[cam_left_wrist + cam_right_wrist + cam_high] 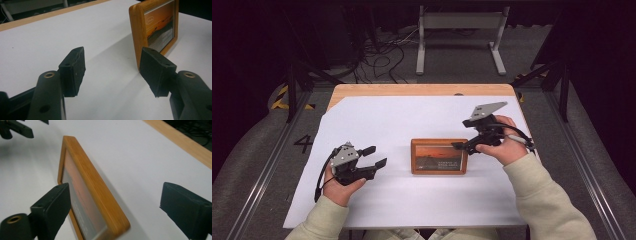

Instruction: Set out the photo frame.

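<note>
the wooden picture frame (pixel 439 156) stands at the middle of the white tabletop (pixel 412 115), an orange photo inside it. the right gripper (pixel 457 146) is at its right end, fingers wide open, gripping nothing. the left gripper (pixel 374 156) rests well left, fingers open and empty.

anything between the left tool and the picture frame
Nothing: in the high view only bare white paper separates the open left tool from the picture frame. The left gripper view shows the same.

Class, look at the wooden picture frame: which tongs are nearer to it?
The right tongs, open at the wooden picture frame's right end. The left tongs wait open, apart on its left.
</note>
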Available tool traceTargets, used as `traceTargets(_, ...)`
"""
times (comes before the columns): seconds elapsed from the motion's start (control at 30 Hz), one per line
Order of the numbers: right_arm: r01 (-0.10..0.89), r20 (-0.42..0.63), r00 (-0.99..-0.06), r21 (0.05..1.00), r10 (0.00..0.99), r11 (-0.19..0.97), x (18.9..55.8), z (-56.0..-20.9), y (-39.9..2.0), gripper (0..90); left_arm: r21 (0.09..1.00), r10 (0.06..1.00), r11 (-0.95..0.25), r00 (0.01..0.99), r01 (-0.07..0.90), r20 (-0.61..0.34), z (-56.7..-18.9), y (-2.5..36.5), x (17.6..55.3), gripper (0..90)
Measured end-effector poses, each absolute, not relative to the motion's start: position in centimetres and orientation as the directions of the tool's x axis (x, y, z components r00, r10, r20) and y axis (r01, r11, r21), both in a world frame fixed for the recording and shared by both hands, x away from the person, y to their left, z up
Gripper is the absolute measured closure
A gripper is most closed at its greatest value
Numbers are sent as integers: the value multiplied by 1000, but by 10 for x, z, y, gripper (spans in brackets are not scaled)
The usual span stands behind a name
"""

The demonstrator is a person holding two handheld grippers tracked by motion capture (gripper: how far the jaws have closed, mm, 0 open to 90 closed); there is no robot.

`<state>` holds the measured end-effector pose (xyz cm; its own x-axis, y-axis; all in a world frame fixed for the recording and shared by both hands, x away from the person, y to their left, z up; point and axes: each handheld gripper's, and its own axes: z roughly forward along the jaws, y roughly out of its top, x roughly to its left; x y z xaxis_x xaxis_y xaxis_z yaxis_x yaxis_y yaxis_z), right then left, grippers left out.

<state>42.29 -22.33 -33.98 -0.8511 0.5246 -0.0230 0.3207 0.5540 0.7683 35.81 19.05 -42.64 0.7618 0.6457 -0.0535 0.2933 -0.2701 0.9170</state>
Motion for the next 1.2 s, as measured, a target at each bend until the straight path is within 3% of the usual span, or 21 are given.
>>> traceTargets(0.53,366,40,-728,867,684,339,372,-396,-320,69,910,645,-273,761,313,-68,-428,194,351,343)
traceTargets(0.97,376,27,-685,869,728,322,368,-438,-338,48,915,651,-263,756,306,-66,-435,201,357,338)
traceTargets(1.2,360,40,-675,889,736,282,369,-435,-335,58,902,660,-265,746,340,-87,-437,202,360,329)
